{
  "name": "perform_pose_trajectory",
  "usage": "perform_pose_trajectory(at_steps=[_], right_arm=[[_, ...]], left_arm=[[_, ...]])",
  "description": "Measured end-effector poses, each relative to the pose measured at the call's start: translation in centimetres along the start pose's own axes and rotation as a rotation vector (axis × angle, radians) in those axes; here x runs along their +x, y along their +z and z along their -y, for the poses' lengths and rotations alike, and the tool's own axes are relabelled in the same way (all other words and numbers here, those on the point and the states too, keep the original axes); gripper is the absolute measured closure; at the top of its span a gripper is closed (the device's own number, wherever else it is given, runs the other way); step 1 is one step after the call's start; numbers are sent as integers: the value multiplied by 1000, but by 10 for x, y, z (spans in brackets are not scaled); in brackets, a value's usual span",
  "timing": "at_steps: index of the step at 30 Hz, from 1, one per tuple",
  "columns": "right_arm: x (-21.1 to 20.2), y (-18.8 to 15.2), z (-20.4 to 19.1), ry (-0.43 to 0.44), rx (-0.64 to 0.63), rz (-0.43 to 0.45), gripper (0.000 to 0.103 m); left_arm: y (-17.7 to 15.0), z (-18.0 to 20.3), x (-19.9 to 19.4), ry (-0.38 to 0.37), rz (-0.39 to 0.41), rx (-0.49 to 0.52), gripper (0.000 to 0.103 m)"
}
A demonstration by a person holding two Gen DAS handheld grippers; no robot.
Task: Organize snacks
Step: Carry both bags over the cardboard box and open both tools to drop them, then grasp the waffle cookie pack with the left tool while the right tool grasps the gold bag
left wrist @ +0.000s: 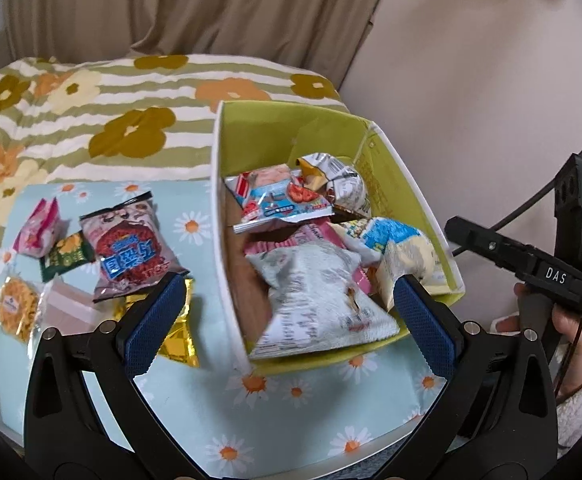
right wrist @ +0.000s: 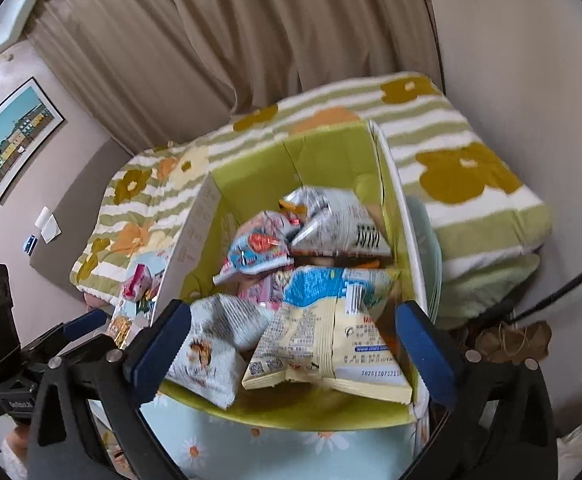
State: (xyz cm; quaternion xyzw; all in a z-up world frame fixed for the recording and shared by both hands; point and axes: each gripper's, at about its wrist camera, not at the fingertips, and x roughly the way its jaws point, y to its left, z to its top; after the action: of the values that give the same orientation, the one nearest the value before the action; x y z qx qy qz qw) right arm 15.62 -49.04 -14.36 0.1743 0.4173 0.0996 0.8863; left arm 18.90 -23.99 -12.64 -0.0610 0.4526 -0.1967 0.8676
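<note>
Hovering over the green box [left wrist: 371,148], the left gripper [left wrist: 287,312] has its jaws spread wide and nothing between them — blue pads [left wrist: 153,320] sit either side of the frame's lower centre. The right gripper [right wrist: 291,344] reads the same: jaws wide apart, empty, aimed down into the box [right wrist: 251,168] from the near side. Neither touches a packet, as far as I can tell.

Box contents, centre right of the left wrist view: a white crinkled bag [left wrist: 319,300] leaning on the near wall, a pale yellow and blue bag [left wrist: 403,248] to its right, a pink packet [left wrist: 311,236] partly buried, a red and blue packet [left wrist: 279,200] on top, a silver bag [left wrist: 339,184] toward the back. They lie piled loosely, not stacked.

Left of the box on the daisy-print table cover [left wrist: 291,408], snacks not yet sorted: a pink and red bag with blue characters [left wrist: 131,248], a small pink carton [left wrist: 37,228], a dark green packet [left wrist: 67,256], a round yellow biscuit pack [left wrist: 15,308], a pale pink box [left wrist: 71,304], a gold foil packet [left wrist: 179,332] just beside the left pad.

Judgement: roughly half done — the open box stands next to the loose pile so packets can be dropped in with a short move. The floral blanket [left wrist: 91,112] behind is not part of it.
</note>
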Motion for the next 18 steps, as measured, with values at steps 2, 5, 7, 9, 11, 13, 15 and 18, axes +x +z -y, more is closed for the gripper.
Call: perform_pose_trajectory(at_steps=[2,5,7,9,11,13,15,18], right_arm=[[-2,-1,-1,13,-2,3,1],[-2,-3,-4,37,-9,-19,1],[-3,-5,-8,40,-27,-27,1],[-5,-6,-15,50,-50,-35,1],[-9,-6,-22,68,-84,-27,1],[-12,-5,-29,67,-116,-23,1],[-14,-3,-38,70,-150,-23,1],[-17,-3,-47,98,-174,-24,1]], left_arm=[[-3,0,-6,9,10,-4,0],[-11,-4,-17,26,33,-15,0],[-15,-6,-23,44,38,-25,0],[-19,-11,-31,61,43,-45,0],[-24,-16,-41,76,55,-63,0],[-28,-20,-49,95,64,-77,0],[-32,-24,-57,112,67,-88,0],[-40,-33,-70,137,75,-110,0]])
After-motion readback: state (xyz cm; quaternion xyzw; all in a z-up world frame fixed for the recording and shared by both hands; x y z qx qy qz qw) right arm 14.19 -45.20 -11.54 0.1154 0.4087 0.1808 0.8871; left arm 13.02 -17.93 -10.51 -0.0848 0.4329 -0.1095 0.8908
